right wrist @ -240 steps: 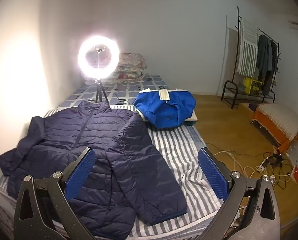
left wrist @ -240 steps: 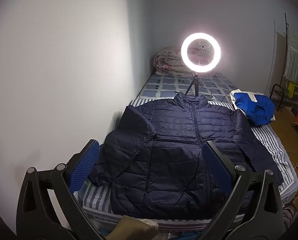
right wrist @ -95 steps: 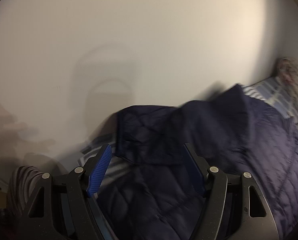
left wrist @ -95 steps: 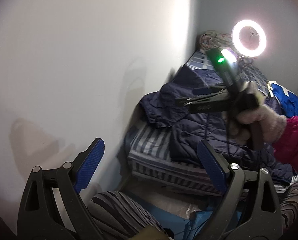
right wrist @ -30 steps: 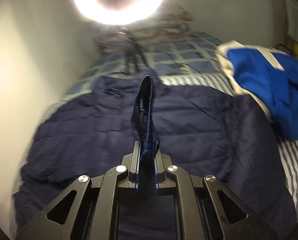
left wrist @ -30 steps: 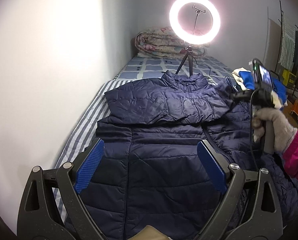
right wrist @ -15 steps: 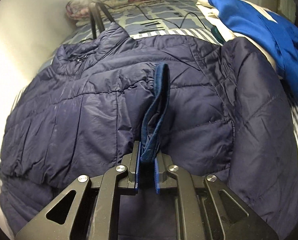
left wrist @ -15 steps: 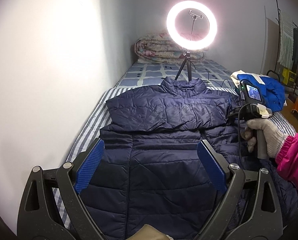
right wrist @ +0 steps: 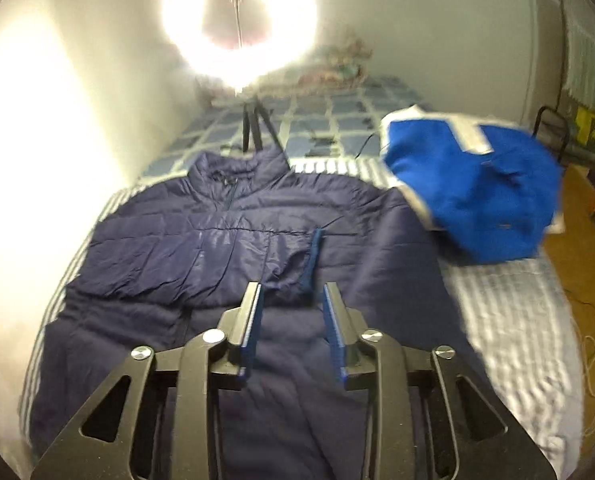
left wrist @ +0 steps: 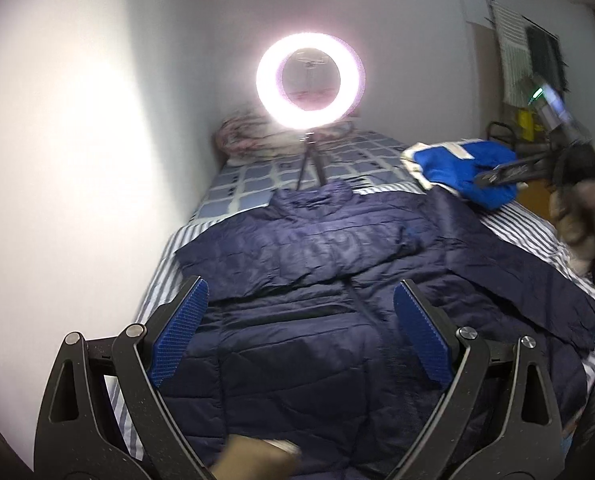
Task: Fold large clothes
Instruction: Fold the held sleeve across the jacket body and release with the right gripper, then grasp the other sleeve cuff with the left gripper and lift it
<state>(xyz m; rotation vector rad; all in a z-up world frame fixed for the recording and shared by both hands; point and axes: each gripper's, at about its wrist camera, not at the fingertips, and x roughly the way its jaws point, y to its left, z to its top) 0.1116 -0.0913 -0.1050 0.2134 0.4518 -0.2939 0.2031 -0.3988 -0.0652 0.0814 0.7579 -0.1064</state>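
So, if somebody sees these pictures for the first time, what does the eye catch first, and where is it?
First the glowing ring light on its tripod, at the far end of the bed. Next the navy puffer jacket spread over the striped sheet, one sleeve folded across its chest. A bright blue garment lies beside the jacket's shoulder; the right gripper hangs open just over the sleeve cuff.

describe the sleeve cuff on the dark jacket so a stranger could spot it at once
On the striped bed, find the quilted navy puffer jacket lying flat below the glowing ring light. One sleeve is folded across its chest; the ribbed cuff at its end stands up edgewise, smoother than the quilted fabric.
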